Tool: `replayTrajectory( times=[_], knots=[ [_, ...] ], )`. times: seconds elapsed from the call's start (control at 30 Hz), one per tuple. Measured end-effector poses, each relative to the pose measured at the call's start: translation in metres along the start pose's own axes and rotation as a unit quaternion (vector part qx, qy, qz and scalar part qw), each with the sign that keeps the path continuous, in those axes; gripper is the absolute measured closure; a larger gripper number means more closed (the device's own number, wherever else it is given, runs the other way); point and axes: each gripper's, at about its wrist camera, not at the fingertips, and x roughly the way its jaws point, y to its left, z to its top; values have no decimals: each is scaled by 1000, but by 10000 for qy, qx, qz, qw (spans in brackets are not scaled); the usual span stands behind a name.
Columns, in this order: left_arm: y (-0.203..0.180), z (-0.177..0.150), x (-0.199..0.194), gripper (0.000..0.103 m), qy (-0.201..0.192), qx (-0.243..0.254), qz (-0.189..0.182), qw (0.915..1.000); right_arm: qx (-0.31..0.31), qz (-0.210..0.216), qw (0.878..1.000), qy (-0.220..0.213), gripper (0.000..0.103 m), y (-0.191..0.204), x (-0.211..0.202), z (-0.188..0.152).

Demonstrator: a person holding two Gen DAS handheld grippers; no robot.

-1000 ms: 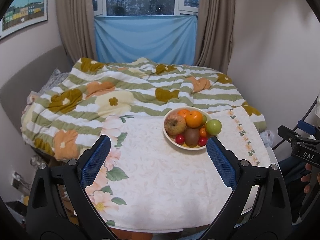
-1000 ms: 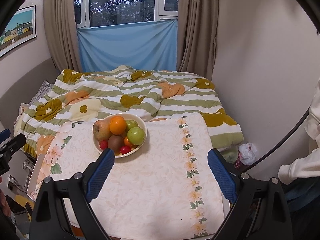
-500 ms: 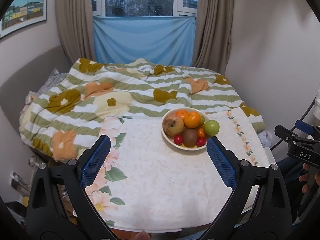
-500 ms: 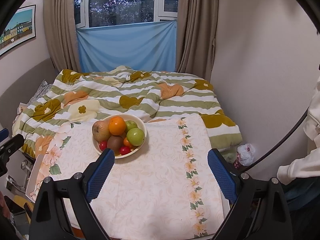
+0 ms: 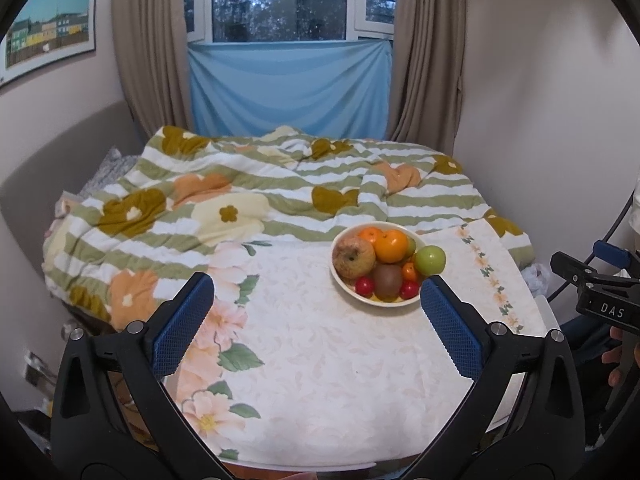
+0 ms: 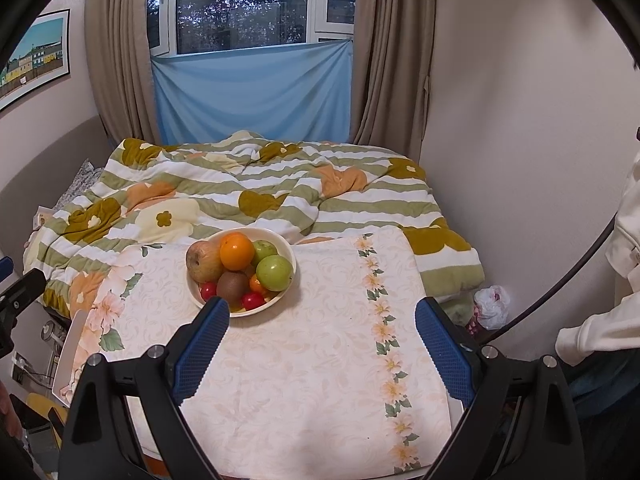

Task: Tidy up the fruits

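Observation:
A cream bowl point(image 5: 344, 284) point(image 6: 280, 240) heaped with fruit stands on a table spread with a floral cloth point(image 5: 320, 360) point(image 6: 312, 380). In it lie a russet apple point(image 5: 353, 256) point(image 6: 204, 261), an orange point(image 5: 390, 245) point(image 6: 237, 250), a green apple point(image 5: 430, 259) point(image 6: 274, 273), a kiwi point(image 5: 387, 280) point(image 6: 232, 283) and small red fruits point(image 5: 364, 285) point(image 6: 253, 301). My left gripper point(image 5: 316, 290) is open, nothing between its fingers, short of the bowl. My right gripper point(image 6: 322, 314) is open too, its left finger point(image 6: 202, 350) just in front of the bowl.
A bed with a striped flowered quilt point(image 5: 240, 200) point(image 6: 260, 188) lies beyond the table, under a window with a blue cloth point(image 5: 288, 88). A wall point(image 6: 520, 140) closes the right side. A white plastic bag point(image 6: 491, 306) lies on the floor by the bed.

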Motion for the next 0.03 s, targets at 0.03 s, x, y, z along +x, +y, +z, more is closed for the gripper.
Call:
replayTrajectory(
  times=[0.03],
  knots=[
    [0,1,0,0,-15,26,23,10000,-2,-4,10000,-3,10,0,0,0]
  ],
)
